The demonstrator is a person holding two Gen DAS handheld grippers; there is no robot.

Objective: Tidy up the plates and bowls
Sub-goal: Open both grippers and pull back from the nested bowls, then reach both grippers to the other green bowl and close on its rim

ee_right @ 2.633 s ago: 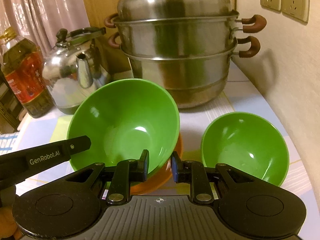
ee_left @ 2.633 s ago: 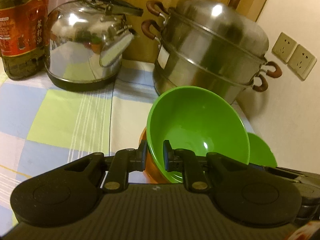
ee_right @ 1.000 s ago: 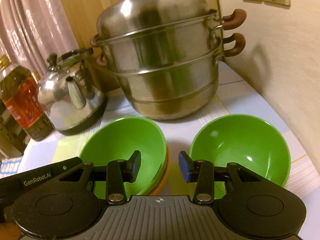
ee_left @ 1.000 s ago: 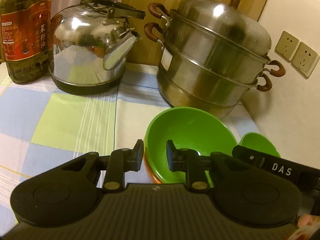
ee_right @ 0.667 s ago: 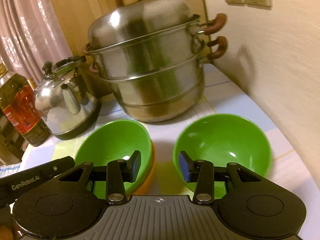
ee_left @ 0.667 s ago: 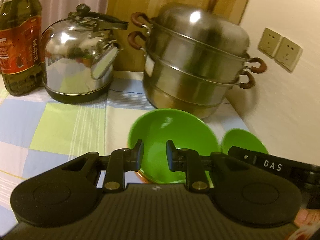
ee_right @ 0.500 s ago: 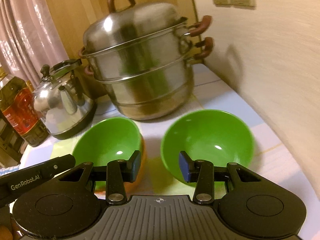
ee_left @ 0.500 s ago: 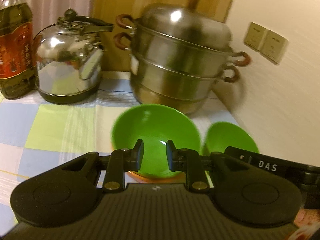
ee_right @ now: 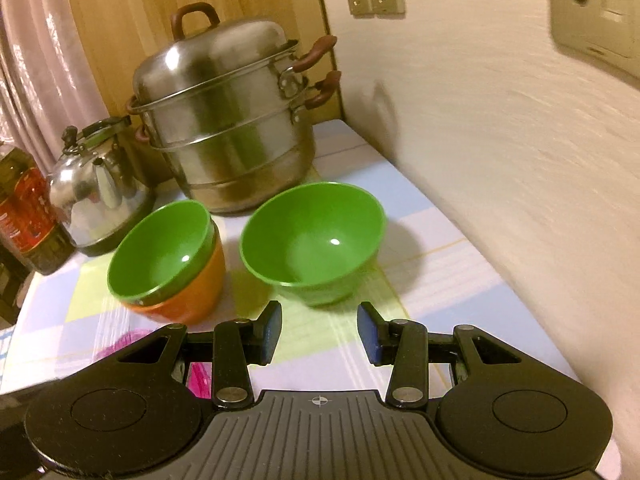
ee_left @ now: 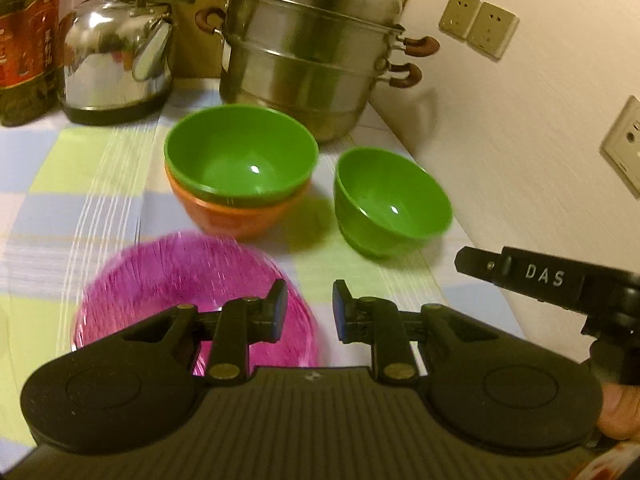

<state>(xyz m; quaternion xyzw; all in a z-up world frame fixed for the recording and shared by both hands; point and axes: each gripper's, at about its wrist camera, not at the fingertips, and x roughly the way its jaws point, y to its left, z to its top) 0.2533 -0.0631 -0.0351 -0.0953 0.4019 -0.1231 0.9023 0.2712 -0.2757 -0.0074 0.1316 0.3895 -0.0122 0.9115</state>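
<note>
Three green-and-orange bowls and one pink dish are what I have to sort, and I take the steel steamer pot [ee_right: 224, 120] as my landmark. Directly in front of the steamer pot sits a nested pair: a green bowl [ee_left: 240, 156] seated inside an orange bowl [ee_left: 236, 216], which I judge to be the stack the task is building. Just to the right of that pair, and also in front of the pot, stands a second green bowl [ee_right: 312, 240], upright and on its own, apart from the stack. Nearer to me than the stack, well away from the pot, lies a pink ribbed plate [ee_left: 192, 296], blurred in the left wrist view, so I cannot say whether it is one plate or several.

Count, then: two green bowls, one orange, one pink plate that I can make out.

My left gripper [ee_left: 306, 310] hovers over the near edge of the plate with its jaws slightly apart and nothing between them. My right gripper [ee_right: 318, 332] points at the lone green bowl, jaws spread wide and empty, short of its rim. I read that as lining up to lift this bowl onto the stack; its thin rim suits a pinch.

A kettle [ee_left: 116, 48] and an oil bottle [ee_left: 24, 40] stand left of the pot.
</note>
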